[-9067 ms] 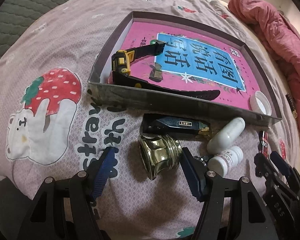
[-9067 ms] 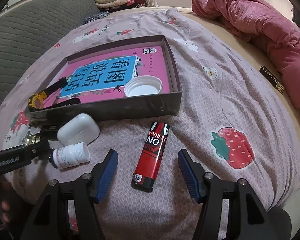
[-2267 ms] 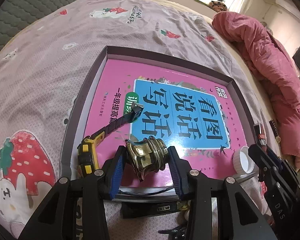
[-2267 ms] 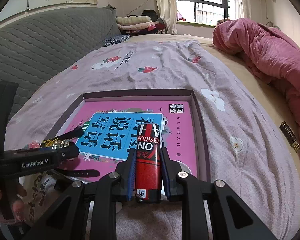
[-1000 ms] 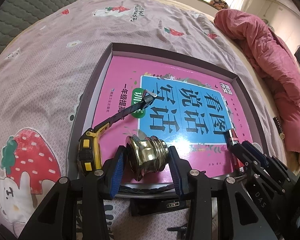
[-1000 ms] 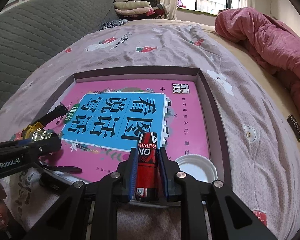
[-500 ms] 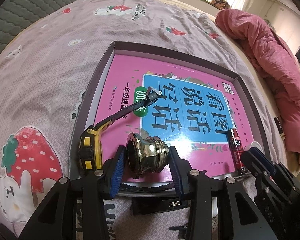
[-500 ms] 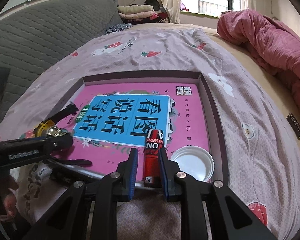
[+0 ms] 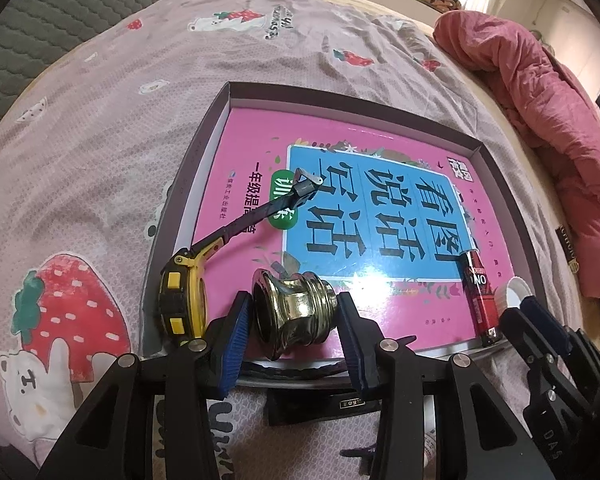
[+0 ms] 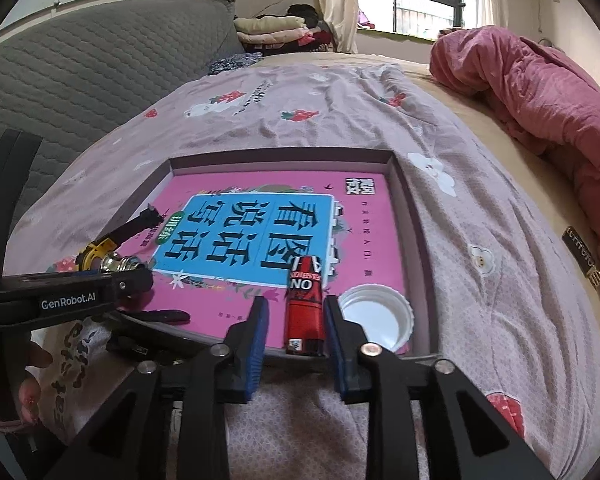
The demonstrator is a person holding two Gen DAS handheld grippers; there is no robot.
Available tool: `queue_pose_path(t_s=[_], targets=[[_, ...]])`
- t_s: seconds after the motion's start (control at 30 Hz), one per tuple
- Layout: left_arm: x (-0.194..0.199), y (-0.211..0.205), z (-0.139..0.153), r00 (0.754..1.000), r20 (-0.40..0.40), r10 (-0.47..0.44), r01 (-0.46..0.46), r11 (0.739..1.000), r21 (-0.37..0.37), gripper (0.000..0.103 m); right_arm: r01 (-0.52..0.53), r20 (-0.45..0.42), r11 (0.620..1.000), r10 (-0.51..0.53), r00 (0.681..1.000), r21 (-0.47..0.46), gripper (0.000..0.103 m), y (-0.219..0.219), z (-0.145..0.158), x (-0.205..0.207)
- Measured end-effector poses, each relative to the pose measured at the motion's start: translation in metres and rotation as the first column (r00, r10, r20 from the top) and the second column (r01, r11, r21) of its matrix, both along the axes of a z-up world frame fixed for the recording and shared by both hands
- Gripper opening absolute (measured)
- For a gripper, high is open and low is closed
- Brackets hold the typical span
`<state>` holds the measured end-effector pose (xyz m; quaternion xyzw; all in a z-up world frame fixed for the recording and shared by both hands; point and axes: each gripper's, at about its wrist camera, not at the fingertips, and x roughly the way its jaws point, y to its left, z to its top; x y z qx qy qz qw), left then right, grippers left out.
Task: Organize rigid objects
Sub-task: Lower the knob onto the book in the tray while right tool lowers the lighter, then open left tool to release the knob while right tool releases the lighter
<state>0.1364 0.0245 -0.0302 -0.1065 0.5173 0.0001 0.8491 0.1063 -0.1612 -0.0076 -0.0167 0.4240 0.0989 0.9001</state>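
Observation:
A shallow dark box (image 9: 216, 120) with a pink book cover as its floor lies on the bed. My left gripper (image 9: 294, 330) stands around a brass fitting (image 9: 290, 312) that rests on the box floor near the front wall; small gaps show beside the pads, so it is open. My right gripper (image 10: 296, 330) is open around a red lighter (image 10: 305, 304) that lies on the box floor; it also shows in the left wrist view (image 9: 478, 292). A yellow tape measure (image 9: 182, 304) and a white lid (image 10: 376, 316) lie in the box.
A dark flat case (image 9: 324, 404) lies on the bedsheet just outside the box's front wall. A pink duvet (image 10: 540, 92) is heaped at the right. A grey quilted headboard (image 10: 80, 80) stands at the left. A person's fingers (image 10: 28, 376) hold the left gripper.
Both grippers have opened: the brass fitting and the lighter now rest on the box floor, and gaps show beside the pads. The right gripper has drawn back a little.

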Motion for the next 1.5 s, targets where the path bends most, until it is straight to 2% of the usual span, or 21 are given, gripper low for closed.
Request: queue_pose_path(t_s=[0.27, 0.43, 0.63, 0.77, 1.5], targets=[[-0.001, -0.001, -0.001, 1.000, -0.006, -0.007, 0.007, 1.000, 0.011, 0.044, 0.013, 0.000, 1.000, -0.013, 1.000, -0.005, 0.034, -0.004, 0.001, -0.001], [-0.001, -0.002, 0.000, 1.000, -0.010, -0.011, 0.011, 1.000, 0.017, 0.045, 0.011, 0.001, 1.000, -0.011, 1.000, -0.007, 0.041, -0.004, 0.001, -0.003], [-0.003, -0.002, 0.001, 1.000, -0.008, -0.011, 0.012, 0.999, 0.031, 0.050, 0.029, -0.008, 0.999, -0.029, 1.000, 0.021, 0.041, -0.007, 0.002, -0.005], [-0.006, -0.003, 0.002, 1.000, -0.005, -0.016, 0.016, 0.999, 0.040, 0.052, 0.027, 0.000, 1.000, -0.027, 1.000, 0.007, 0.041, -0.007, 0.004, -0.007], [-0.019, 0.004, 0.026, 0.998, 0.069, -0.009, 0.009, 1.000, 0.000, 0.059, 0.034, 0.011, 0.999, -0.035, 0.999, 0.017, 0.041, -0.013, 0.010, -0.013]])
